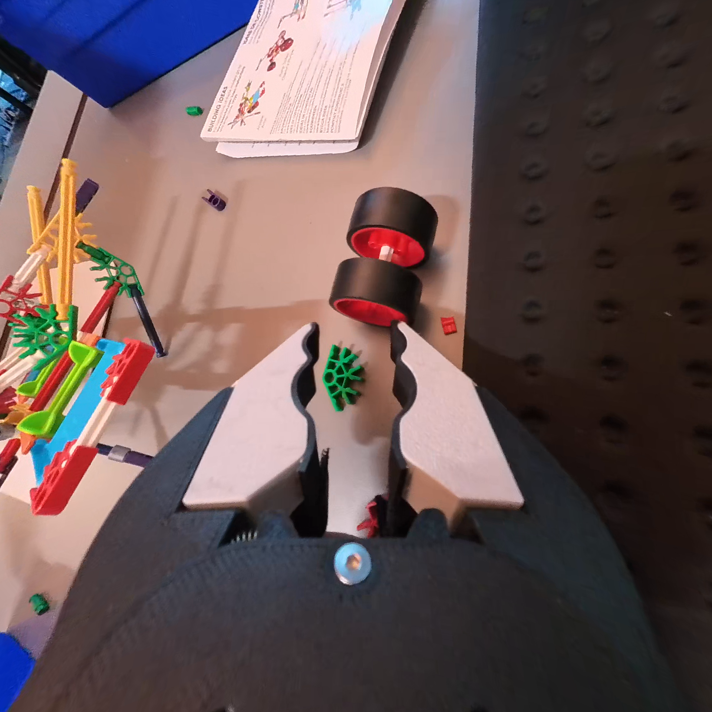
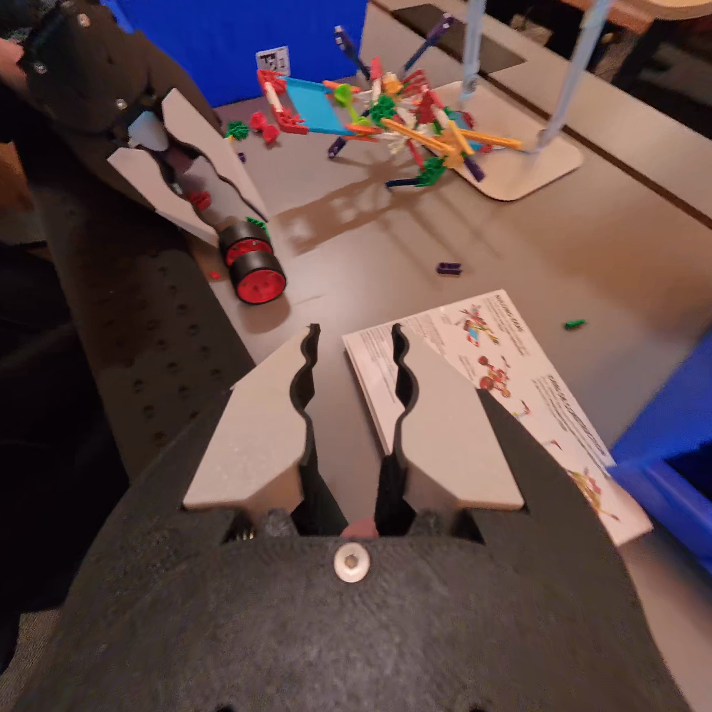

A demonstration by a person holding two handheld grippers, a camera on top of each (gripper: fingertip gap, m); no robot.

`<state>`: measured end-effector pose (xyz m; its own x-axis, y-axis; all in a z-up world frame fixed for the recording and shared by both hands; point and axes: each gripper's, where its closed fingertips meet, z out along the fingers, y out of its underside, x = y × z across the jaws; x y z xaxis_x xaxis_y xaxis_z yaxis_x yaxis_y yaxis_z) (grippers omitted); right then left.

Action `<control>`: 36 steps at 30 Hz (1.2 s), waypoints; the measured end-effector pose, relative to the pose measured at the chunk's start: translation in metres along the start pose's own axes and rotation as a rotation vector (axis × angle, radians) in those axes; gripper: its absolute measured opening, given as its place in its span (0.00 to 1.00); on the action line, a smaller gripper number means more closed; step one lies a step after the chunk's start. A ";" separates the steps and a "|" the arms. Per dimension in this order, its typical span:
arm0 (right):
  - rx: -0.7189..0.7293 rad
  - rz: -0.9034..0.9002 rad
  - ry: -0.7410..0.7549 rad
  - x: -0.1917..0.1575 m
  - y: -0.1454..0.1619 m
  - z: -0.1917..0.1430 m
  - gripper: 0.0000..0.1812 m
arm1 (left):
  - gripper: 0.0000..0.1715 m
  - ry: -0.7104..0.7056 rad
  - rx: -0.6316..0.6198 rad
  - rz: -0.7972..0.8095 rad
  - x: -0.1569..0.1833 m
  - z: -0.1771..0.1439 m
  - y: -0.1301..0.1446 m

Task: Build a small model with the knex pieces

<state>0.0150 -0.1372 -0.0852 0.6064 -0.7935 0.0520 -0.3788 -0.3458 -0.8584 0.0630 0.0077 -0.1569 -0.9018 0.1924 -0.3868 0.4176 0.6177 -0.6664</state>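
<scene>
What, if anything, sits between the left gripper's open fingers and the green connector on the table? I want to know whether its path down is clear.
Nothing visible does. The green connector lies flat on the table, framed by the open left gripper. The wheel pair sits just beyond the fingertips, not in between.

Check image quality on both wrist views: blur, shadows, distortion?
Left wrist view: green connector between the open left tongs is sharp; the colourful rod model casts long soft shadows across the table; the booklet bends with wide-angle distortion. Right wrist view: softer overall, motion blur on the rod model and booklet; right tongs open; the pair of wheels is fairly clear.
</scene>
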 end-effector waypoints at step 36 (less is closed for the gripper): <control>-0.055 -0.110 -0.151 -0.065 0.020 0.059 0.22 | 0.20 -0.005 0.034 -0.024 -0.009 0.004 -0.002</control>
<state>0.0094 -0.0632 -0.1357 0.7430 -0.6663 0.0635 -0.3394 -0.4569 -0.8222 0.0703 0.0016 -0.1544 -0.9112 0.1739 -0.3736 0.3994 0.5955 -0.6970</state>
